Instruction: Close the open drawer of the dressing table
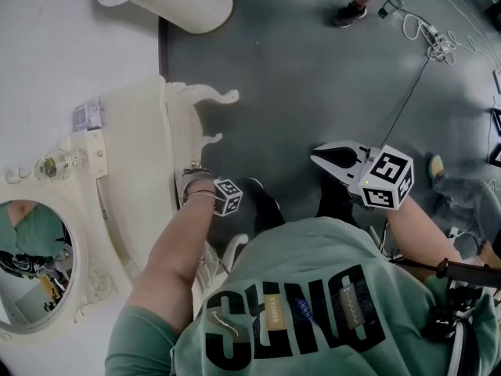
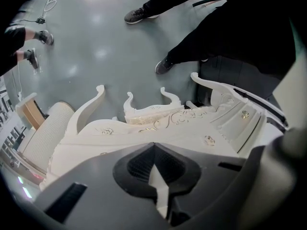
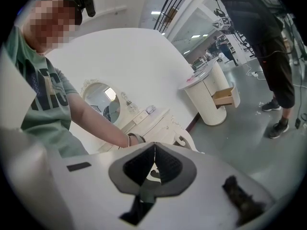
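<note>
Floor: grey floor (image 1: 313, 77) against a white wall; one bundle of cables (image 1: 427, 37) lies on it, well beyond the right tool.
Desk: one cream carved desk (image 1: 141, 131) with one oval mirror (image 1: 31, 265), directly ahead of the left tool.
Drawer: one panelled drawer front (image 2: 240, 123) shows to the right of the left tool's tips. Two small gilt knobs (image 2: 208, 139) are counted on the desk front. Whether the drawer stands out or sits flush cannot be told.
Left tool: left tool (image 2: 153, 145) has its jaws together, nothing between them, tips close to the desk front.
Right tool: right tool (image 3: 154, 145) has its jaws together and empty. It is held over the floor, apart from the desk.
Marker cubes: two, one per tool (image 1: 227, 197), black-and-white squares, no lettering.
Cabinet: one round white cabinet (image 1: 180, 2), one wooden drawer pulled out, far beyond both tools.
Writing: large black letters on the green shirt (image 1: 313, 288), not legible with certainty.
</note>
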Action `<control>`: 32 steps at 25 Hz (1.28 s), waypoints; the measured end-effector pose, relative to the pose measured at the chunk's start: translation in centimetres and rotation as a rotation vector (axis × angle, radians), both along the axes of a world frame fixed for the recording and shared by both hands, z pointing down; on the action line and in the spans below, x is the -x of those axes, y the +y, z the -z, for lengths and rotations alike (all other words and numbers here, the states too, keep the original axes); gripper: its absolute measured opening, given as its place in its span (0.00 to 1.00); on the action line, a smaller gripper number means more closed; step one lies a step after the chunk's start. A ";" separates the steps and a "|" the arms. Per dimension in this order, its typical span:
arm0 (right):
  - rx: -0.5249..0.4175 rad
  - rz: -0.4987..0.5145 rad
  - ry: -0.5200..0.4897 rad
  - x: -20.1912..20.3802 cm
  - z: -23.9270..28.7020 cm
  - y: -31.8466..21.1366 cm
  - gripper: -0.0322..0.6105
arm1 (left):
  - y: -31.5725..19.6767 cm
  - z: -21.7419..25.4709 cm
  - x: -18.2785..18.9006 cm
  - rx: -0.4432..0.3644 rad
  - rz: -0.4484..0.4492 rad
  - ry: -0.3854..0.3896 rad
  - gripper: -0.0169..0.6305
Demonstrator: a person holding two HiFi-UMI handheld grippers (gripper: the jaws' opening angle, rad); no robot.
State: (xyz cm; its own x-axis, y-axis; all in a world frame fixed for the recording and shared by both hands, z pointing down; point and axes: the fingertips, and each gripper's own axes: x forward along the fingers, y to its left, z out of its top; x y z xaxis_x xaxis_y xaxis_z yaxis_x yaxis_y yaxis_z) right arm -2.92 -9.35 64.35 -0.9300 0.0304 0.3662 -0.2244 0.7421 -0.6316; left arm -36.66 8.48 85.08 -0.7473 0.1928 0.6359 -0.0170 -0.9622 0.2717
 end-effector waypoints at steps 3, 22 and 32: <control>0.006 0.003 0.001 0.0 -0.2 0.1 0.07 | 0.1 0.0 0.2 0.011 -0.002 -0.014 0.04; 0.030 0.012 0.014 0.0 -1.5 0.5 0.07 | 1.1 -0.8 2.6 0.069 -0.015 -0.089 0.04; 0.039 0.011 0.021 0.0 -2.2 0.6 0.07 | 1.4 -1.0 4.1 0.090 -0.029 -0.124 0.04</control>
State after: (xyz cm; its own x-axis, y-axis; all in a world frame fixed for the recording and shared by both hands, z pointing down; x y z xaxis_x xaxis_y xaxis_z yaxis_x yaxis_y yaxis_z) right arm -2.93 -8.78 66.58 -0.9218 0.0557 0.3836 -0.2294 0.7195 -0.6556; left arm -40.72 9.90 86.06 -0.8253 0.2219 0.5193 -0.0283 -0.9347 0.3544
